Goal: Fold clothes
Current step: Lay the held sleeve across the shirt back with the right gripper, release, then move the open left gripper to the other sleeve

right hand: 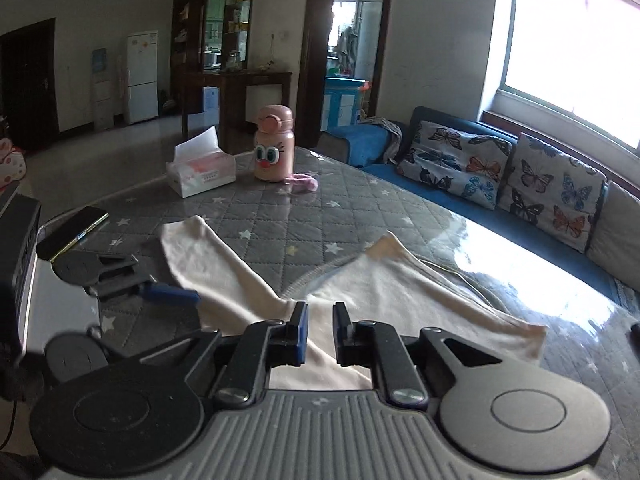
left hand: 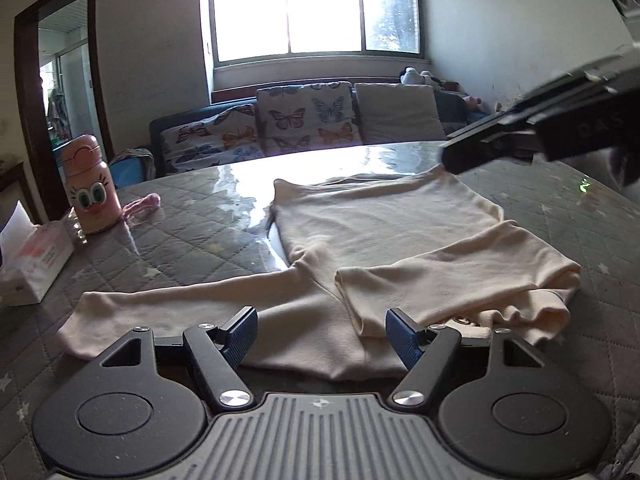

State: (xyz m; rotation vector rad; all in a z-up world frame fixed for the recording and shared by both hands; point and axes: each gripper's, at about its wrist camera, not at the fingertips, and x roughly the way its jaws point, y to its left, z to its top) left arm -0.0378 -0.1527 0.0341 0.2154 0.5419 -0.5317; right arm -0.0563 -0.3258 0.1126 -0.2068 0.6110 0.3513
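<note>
Left wrist view: cream garment (left hand: 380, 232) lies lengthwise toward the sofa (left hand: 304, 120); left hand-held gripper (left hand: 322, 334) gapes empty.

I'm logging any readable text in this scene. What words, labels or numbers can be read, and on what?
"DAS": faint raised letters on the right gripper body, left wrist view; a reading I'm unsure of.
Tissue box: red print, too blurred to read.
Pink bottle: a cartoon face, no words.
</note>
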